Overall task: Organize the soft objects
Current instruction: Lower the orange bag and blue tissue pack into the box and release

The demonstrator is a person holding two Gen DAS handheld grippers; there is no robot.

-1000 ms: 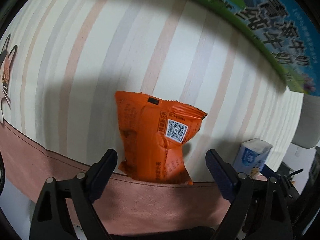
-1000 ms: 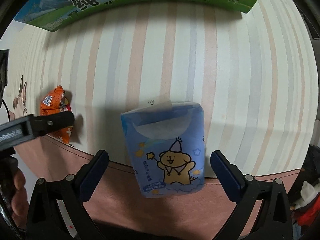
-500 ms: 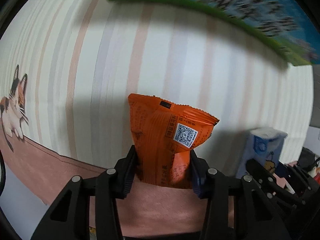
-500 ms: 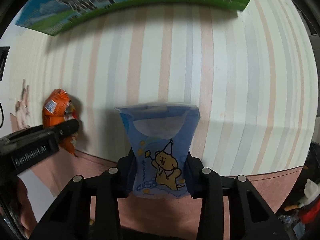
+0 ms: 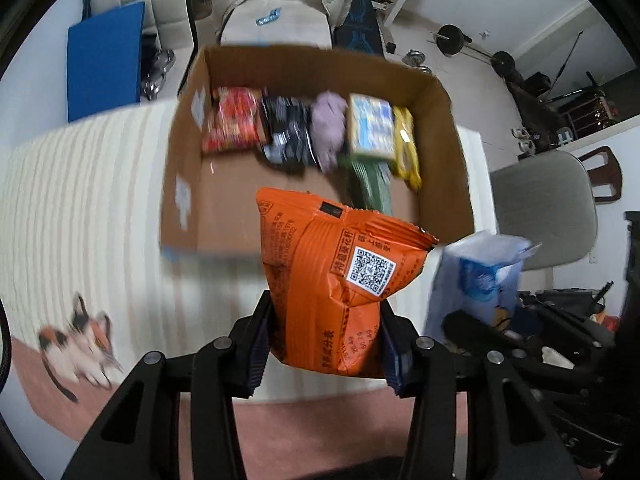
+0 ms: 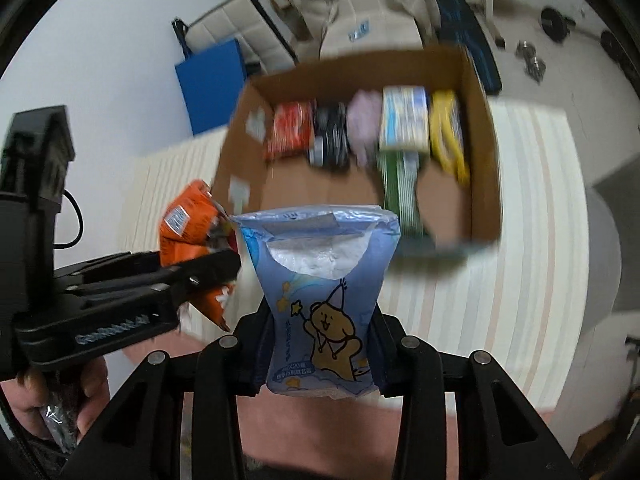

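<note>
The orange snack bag [image 5: 336, 280] is sitting clamped by its lower half in the left tongs [image 5: 326, 344], raised above the striped cloth [image 5: 80, 208] on the counter, just in front of the open cardboard box [image 5: 440, 92]. Beside it to the right, the blue tissue pack [image 6: 324, 300] with a cartoon bear is being squeezed at its waist by the right tongs [image 6: 320, 354], also hanging in front of the box. Inside the box, a red packet [image 5: 234, 120], a black packet [image 5: 288, 132], a purple bundle [image 5: 328, 128], a pale blue pack [image 5: 370, 132] and a yellow packet [image 5: 406, 144] are lying in a row along the far wall.
</note>
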